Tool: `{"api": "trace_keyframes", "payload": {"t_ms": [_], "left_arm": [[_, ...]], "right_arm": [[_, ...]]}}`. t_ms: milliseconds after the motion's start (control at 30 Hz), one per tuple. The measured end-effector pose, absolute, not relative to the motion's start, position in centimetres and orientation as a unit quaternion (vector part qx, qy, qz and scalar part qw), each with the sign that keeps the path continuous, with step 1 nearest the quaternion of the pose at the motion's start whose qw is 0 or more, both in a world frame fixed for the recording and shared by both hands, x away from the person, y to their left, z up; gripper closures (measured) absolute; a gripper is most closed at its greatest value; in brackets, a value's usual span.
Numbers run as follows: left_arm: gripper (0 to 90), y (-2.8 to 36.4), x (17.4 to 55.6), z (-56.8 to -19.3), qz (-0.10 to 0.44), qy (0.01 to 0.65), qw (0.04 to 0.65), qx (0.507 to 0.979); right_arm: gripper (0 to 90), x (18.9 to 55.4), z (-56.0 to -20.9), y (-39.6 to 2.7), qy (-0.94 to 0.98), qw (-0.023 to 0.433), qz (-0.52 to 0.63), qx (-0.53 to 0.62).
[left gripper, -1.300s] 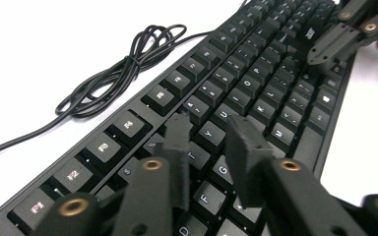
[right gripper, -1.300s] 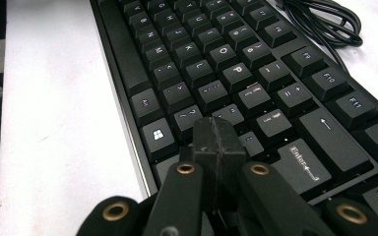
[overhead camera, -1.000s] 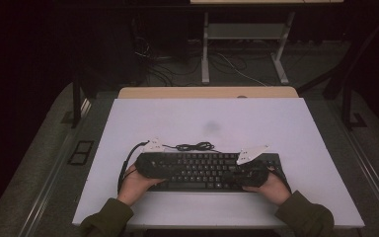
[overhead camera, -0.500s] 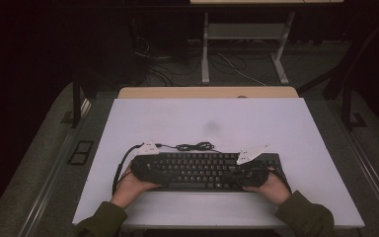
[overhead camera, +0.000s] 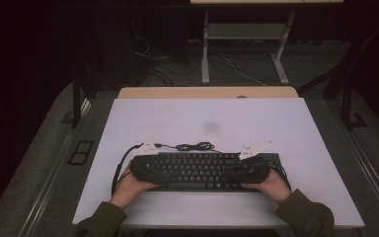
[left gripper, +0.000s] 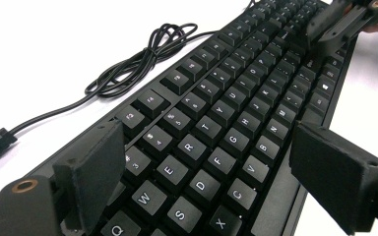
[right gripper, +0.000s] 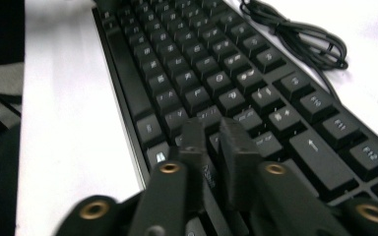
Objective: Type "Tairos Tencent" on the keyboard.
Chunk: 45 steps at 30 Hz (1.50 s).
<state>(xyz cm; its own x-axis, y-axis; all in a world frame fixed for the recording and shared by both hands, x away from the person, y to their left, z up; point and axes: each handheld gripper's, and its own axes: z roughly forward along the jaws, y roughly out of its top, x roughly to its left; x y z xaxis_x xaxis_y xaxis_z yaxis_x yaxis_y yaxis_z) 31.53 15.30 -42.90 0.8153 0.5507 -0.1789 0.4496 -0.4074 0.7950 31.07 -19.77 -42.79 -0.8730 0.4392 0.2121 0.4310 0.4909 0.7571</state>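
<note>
A black keyboard [overhead camera: 197,170] lies flat near the front edge of the white table [overhead camera: 207,118], with its cable [overhead camera: 195,146] coiled just behind it. My left gripper [overhead camera: 164,173] hovers over the keyboard's [left gripper: 211,123] left end. Its jaws have just been opening and its pads [left gripper: 98,167] now stand wide apart over the letter keys, open, touching nothing. My right gripper [overhead camera: 233,173] is over the right end of the keyboard [right gripper: 187,73]. Its jaws [right gripper: 211,130] have just been opening to a narrow gap with nothing between them. The right gripper [left gripper: 334,19] also shows at the far end.
The coiled cable [left gripper: 142,54] [right gripper: 300,39] lies on the table just beyond the keys. A wooden tabletop edge [overhead camera: 207,92] adjoins the far side. Behind it a metal desk frame [overhead camera: 246,44] and loose cables sit on the dark floor. A person's sleeves enter from the bottom.
</note>
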Motion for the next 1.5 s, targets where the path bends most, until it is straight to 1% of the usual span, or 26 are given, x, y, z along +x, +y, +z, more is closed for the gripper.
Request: {"api": "trace_keyframes", "payload": {"t_ms": [133, 267, 667, 867, 1133, 1300, 1500], "left_arm": [[13.5, 15.3, 31.5, -42.9, 0.056, 0.298, 0.455, 0.838], [13.7, 15.3, 31.5, -42.9, 0.055, 0.297, 0.454, 0.838], [14.0, 15.2, 31.3, -42.9, 0.055, 0.295, 0.456, 0.837], [14.2, 15.3, 31.2, -42.9, 0.057, 0.299, 0.459, 0.835], [15.9, 15.4, 31.2, -43.0, 0.06, 0.297, 0.457, 0.836], [22.5, 15.7, 31.2, -42.7, 0.063, 0.297, 0.461, 0.834], [33.6, 16.4, 31.2, -42.6, 0.063, 0.296, 0.463, 0.833]], "right_arm": [[58.2, 31.5, -42.6, -19.2, 0.857, 0.004, 0.447, 0.258], [45.8, 31.8, -42.5, -18.7, 0.851, 0.007, 0.455, 0.261], [26.3, 32.9, -42.4, -17.0, 0.835, 0.016, 0.482, 0.264], [21.9, 33.5, -42.3, -16.1, 0.83, 0.017, 0.49, 0.266], [21.0, 34.0, -42.5, -15.1, 0.828, 0.022, 0.495, 0.262], [20.6, 34.0, -42.6, -15.2, 0.829, 0.023, 0.492, 0.266], [20.6, 34.0, -42.8, -15.3, 0.829, 0.024, 0.489, 0.269]]}}
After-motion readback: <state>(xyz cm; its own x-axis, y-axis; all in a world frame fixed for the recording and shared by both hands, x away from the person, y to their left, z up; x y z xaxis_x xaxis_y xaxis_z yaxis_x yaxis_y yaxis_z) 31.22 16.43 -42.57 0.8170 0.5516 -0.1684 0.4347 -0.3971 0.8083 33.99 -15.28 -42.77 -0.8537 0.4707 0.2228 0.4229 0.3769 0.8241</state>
